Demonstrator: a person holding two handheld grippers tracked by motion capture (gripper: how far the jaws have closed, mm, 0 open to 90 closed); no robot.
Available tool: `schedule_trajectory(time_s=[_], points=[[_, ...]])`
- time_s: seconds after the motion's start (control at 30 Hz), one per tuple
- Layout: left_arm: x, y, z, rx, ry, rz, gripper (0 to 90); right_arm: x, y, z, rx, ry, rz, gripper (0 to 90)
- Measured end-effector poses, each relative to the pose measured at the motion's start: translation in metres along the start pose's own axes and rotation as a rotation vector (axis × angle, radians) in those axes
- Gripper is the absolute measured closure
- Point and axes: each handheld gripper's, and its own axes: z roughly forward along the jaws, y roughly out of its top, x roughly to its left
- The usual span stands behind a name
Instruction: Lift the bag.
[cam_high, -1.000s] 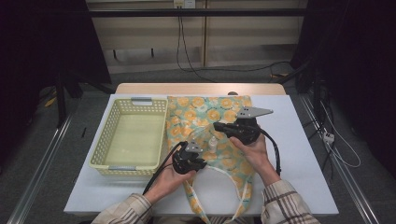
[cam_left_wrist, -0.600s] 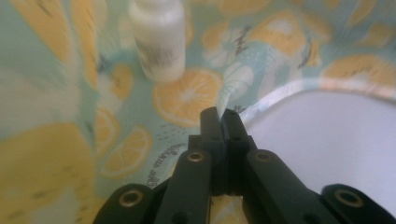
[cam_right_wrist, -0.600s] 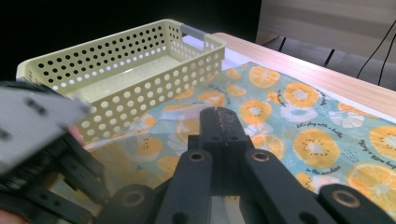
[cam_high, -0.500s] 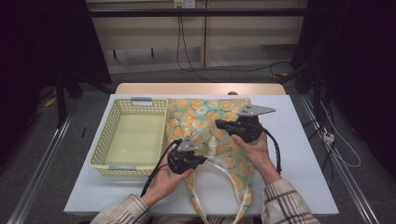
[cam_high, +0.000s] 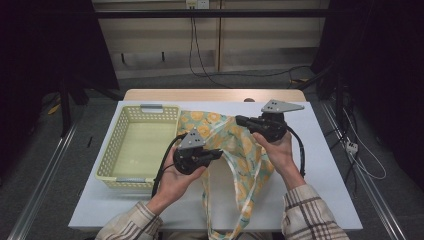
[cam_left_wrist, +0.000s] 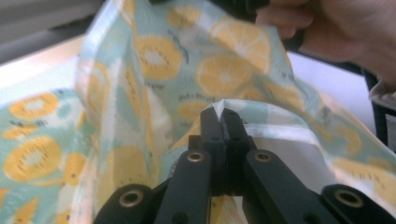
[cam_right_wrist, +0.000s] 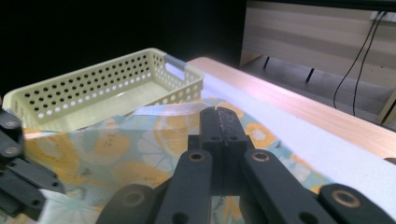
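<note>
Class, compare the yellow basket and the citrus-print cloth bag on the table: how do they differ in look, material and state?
The yellow basket is one plain colour; the cloth bag carries an orange-slice print on pale green. The basket is stiff, with perforated walls; the bag is soft and creased. The basket sits flat on the table, untouched; the bag is partly lifted, pinched in the left claw and held at the right claw. Both are open-topped containers.

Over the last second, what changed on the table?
Both grippers lifted the lemon-print cloth bag: it lay spread flat, now it is bunched and partly raised off the white table. The left gripper rose most and its jaws have just been closing, now pinching a fold of fabric. The right gripper rose slightly, shut on the bag's far part. The yellow basket stayed put, with its straps hanging over the near edge.
</note>
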Motion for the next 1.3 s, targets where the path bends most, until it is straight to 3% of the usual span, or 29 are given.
schedule_trajectory(time_s=[0.2, 0.3, 0.37, 0.47, 0.73, 0.9, 0.93, 1.03, 1.07, 1.1, 1.2, 1.23, 1.3], points=[[0.002, 0.017, -0.009, -0.067, -0.002, -0.008, 90.0, -0.006, 0.011, -0.004, -0.024, -0.015, 0.005, 90.0], [0.003, 0.027, -0.012, -0.073, 0.009, 0.012, 90.0, -0.008, 0.018, -0.005, -0.035, -0.018, 0.011, 90.0], [0.007, 0.034, -0.016, -0.101, -0.009, -0.018, 90.0, -0.01, 0.022, -0.006, -0.045, -0.017, 0.014, 90.0], [0.01, 0.043, -0.022, -0.138, 0.011, -0.021, 90.0, -0.013, 0.037, -0.007, -0.068, -0.029, 0.014, 90.0], [0.009, 0.064, -0.037, -0.196, 0.032, 0.008, 90.0, -0.012, 0.067, -0.013, -0.104, -0.047, -0.015, 90.0], [0.008, 0.08, -0.048, -0.232, 0.019, 0.025, 90.0, -0.013, 0.084, -0.017, -0.121, -0.068, -0.035, 90.0], [0.007, 0.084, -0.05, -0.238, 0.034, 0.027, 90.0, -0.013, 0.087, -0.018, -0.126, -0.071, -0.04, 90.0], [0.006, 0.095, -0.058, -0.266, 0.033, 0.032, 90.0, -0.014, 0.1, -0.024, -0.149, -0.076, -0.039, 90.0], [0.007, 0.099, -0.061, -0.276, 0.006, 0.039, 90.0, -0.013, 0.111, -0.028, -0.159, -0.086, -0.06, 90.0], [0.005, 0.102, -0.064, -0.284, 0.027, 0.042, 90.0, -0.013, 0.111, -0.028, -0.159, -0.086, -0.06, 90.0], [0.003, 0.111, -0.072, -0.315, -0.005, 0.051, 90.0, -0.014, 0.125, -0.034, -0.184, -0.102, -0.074, 90.0], [0.001, 0.112, -0.074, -0.324, 0.017, 0.045, 90.0, -0.015, 0.129, -0.035, -0.187, -0.111, -0.073, 90.0], [0.003, 0.114, -0.076, -0.328, -0.01, 0.046, 90.0, -0.017, 0.137, -0.033, -0.192, -0.119, -0.062, 90.0]])
